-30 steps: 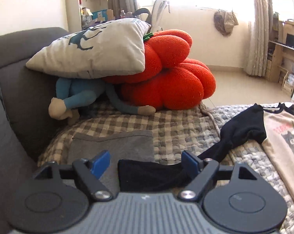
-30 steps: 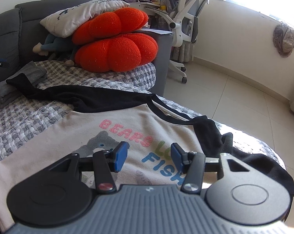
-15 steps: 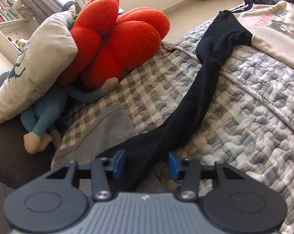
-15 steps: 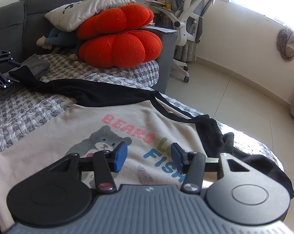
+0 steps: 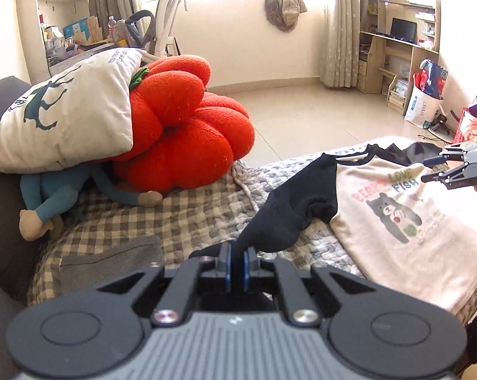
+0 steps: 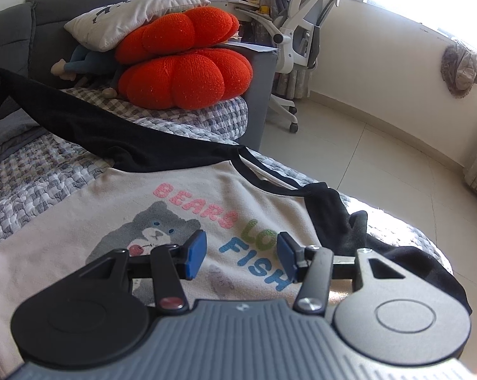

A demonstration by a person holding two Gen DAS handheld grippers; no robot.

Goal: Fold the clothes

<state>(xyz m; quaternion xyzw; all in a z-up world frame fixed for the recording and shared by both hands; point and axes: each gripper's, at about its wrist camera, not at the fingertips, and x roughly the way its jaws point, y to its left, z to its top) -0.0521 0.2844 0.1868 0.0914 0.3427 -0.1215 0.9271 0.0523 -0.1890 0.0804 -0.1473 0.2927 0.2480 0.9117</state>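
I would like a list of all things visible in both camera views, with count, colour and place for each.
shirt: one, cream with black sleeves, flat on quilt
black sleeve: one, black, pinched and lifted
quilt: one, grey checked, over sofa
pumpkin cushions: two, red, stacked on sofa
pillow: one, white, atop cushions
plush doll: one, blue, under pillow
folded cloth: one, grey, on quilt
office chair: one, white, behind sofa
left gripper: shut on sleeve
right gripper: open, above shirt

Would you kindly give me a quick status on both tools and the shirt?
Left tool shut on black sleeve, lifted off quilt. Right tool open above shirt print, holding nothing. Nothing blocking the fold.
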